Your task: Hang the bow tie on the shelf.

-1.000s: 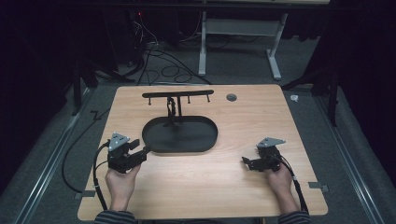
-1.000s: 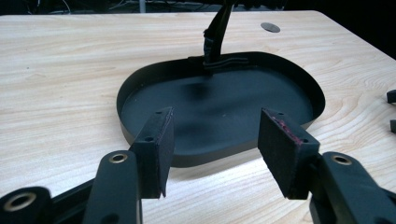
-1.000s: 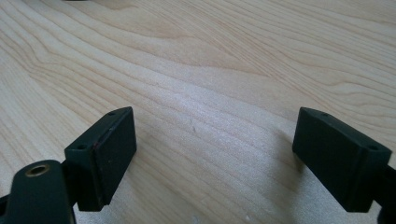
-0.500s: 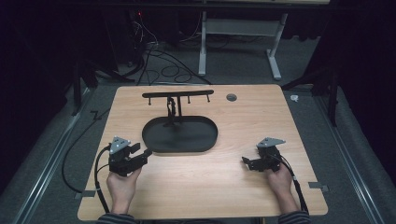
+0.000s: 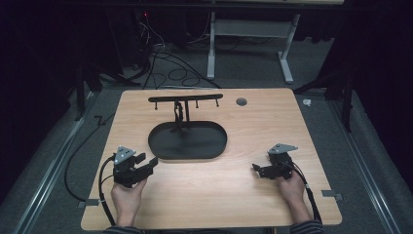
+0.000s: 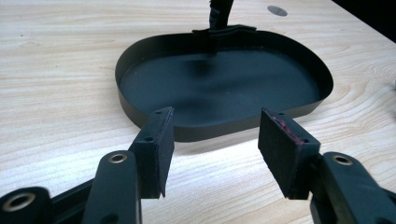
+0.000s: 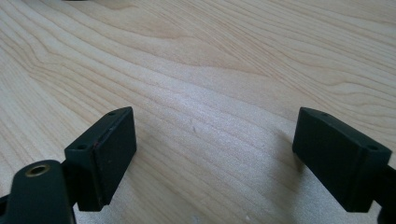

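A black oval tray [image 5: 187, 141] was seen lying flat in the middle of the wooden counter [image 5: 219, 195]. A thin black stand [image 5: 184, 100] with a bar across its top was set up at the tray's far rim. A small round grey hole [image 5: 241, 101] was seen near the counter's far edge. Lots of bare wood was left on both sides of the tray and along the near edge, so room to move was there.

The left gripper [image 5: 148, 163] was held low over the counter, close to the tray's near left rim. In the left gripper view, the left gripper [image 6: 215, 140] was pointed at the tray's [image 6: 219, 84] low wall, and its jaws were spread wide apart. Nothing was held between them and the tray was not touched.

The right gripper [image 5: 258, 169] was held well apart from the tray, near the right edge. Its jaws [image 7: 212, 154] were opened wide over bare wood, and nothing was gripped.
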The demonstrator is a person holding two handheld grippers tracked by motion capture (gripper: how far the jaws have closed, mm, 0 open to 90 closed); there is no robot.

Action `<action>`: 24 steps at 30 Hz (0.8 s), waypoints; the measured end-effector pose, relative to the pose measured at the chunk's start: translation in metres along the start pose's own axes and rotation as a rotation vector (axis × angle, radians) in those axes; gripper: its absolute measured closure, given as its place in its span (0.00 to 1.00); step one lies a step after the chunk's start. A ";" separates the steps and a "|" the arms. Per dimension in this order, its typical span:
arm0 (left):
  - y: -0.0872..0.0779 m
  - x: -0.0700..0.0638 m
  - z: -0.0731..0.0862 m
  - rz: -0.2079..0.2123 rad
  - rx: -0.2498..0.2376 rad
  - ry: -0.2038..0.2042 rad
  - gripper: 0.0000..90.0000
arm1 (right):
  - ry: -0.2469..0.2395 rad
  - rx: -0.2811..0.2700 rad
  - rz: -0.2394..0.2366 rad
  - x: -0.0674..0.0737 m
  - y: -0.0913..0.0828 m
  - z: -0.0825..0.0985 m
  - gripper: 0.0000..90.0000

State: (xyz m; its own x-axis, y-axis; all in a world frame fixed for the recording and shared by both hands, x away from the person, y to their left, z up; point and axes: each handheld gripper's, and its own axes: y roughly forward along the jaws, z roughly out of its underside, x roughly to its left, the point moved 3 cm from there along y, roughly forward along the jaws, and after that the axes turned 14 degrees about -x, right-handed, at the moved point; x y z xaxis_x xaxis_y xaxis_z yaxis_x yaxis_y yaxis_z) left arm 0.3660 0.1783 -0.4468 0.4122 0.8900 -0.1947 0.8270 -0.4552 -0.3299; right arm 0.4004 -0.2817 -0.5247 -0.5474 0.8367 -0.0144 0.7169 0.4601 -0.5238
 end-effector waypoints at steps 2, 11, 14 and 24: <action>0.001 0.000 0.002 -0.001 0.005 -0.002 0.51 | 0.000 0.000 0.000 0.000 0.000 0.000 0.16; 0.002 0.000 0.009 0.003 0.012 -0.019 0.51 | 0.000 0.000 0.000 0.000 0.000 0.000 0.16; 0.003 -0.001 0.010 0.004 0.019 -0.019 0.51 | 0.000 0.000 0.000 0.000 0.000 0.000 0.16; 0.004 -0.001 0.016 0.003 0.025 -0.026 0.51 | 0.000 -0.001 0.000 0.000 0.000 0.000 0.16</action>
State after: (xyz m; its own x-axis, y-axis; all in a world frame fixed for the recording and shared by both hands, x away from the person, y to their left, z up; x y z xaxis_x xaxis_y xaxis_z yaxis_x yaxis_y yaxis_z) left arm 0.3631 0.1751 -0.4626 0.4042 0.8879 -0.2197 0.8157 -0.4585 -0.3527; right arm 0.4004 -0.2817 -0.5247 -0.5474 0.8367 -0.0141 0.7171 0.4603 -0.5233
